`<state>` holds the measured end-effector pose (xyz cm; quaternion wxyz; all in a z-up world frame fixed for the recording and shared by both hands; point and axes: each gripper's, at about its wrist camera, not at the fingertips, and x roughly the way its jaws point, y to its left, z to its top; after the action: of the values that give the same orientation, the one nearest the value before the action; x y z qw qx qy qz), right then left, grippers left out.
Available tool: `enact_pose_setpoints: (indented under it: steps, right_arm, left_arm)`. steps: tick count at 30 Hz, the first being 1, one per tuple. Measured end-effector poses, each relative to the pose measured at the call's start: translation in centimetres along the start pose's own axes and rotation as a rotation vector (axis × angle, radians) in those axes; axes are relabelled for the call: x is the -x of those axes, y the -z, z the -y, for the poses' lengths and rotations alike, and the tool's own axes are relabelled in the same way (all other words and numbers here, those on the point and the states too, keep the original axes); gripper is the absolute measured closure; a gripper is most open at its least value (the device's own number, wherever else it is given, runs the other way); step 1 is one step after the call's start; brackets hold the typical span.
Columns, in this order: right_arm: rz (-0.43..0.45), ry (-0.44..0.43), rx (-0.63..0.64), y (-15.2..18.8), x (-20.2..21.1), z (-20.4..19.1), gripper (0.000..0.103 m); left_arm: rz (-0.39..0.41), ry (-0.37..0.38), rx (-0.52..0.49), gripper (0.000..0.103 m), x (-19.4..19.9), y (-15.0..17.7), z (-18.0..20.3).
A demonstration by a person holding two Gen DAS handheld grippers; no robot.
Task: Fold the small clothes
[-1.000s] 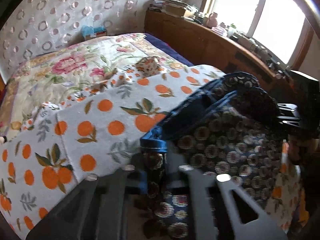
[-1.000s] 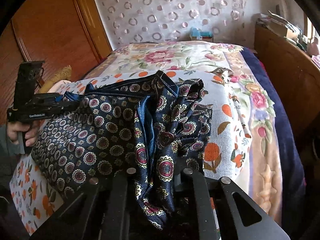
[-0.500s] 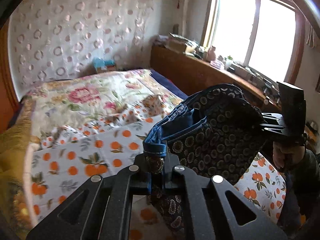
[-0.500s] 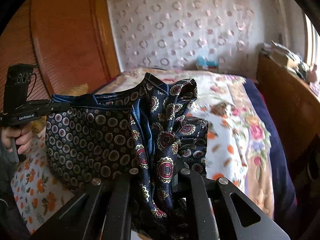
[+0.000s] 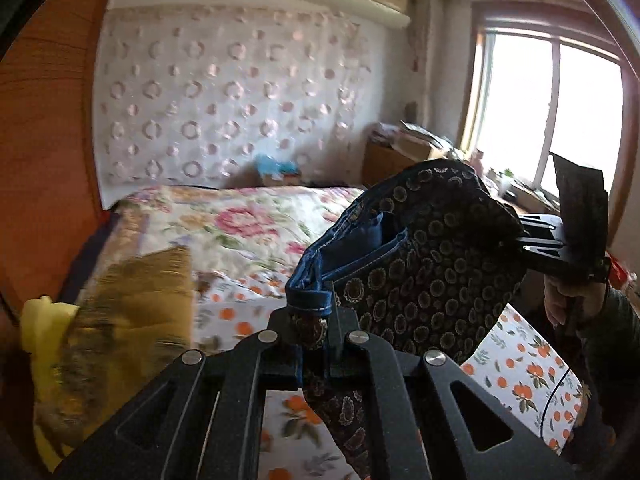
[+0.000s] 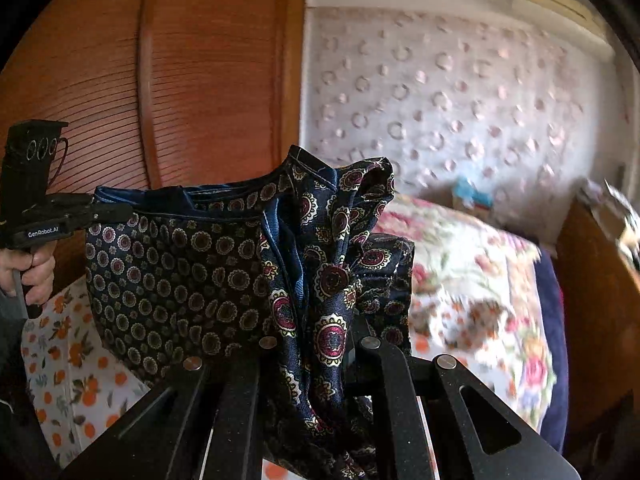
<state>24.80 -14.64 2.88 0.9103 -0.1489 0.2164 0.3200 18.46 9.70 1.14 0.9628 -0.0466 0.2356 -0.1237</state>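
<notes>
**Lifting the patterned garment clear of the bed**

Hanging between both tongs, the navy patterned garment (image 5: 420,264) sags above the bed (image 5: 248,216). Left tongs (image 5: 316,320) pinch its waistband at 6 o'clock; right tongs (image 6: 316,344) clamp bunched cloth. Pull both apart evenly to flatten it.

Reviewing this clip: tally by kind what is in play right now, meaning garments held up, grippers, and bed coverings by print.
Patterned navy garment, held up between both grippers: 1
Grippers, each shut on the garment: 2 (left gripper, right gripper)
Orange-print sheet: 1
Floral quilt: 1
Total: 5
</notes>
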Motion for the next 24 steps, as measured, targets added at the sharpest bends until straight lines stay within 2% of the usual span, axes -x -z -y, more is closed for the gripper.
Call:
enact_pose_setpoints:
  steps: [11,15,24]
  right_arm:
    - [0.072,-0.08,0.241,-6.9,-3.5,-2.7,0.093]
    - [0.074,-0.133,0.313,-8.8,-6.1,-2.9,0.093]
    - [-0.019,-0.231,0.428,-11.7,-15.6,-4.9,0.093]
  left_arm:
    - [0.114,-0.136,0.081,0.097,5.5,0.5,-5.3]
    - [0.137,-0.19,0.117,0.097,7.0,1.6,-7.3]
    - [0.095,-0.28,0.231,0.097,6.4,5.7,-11.7]
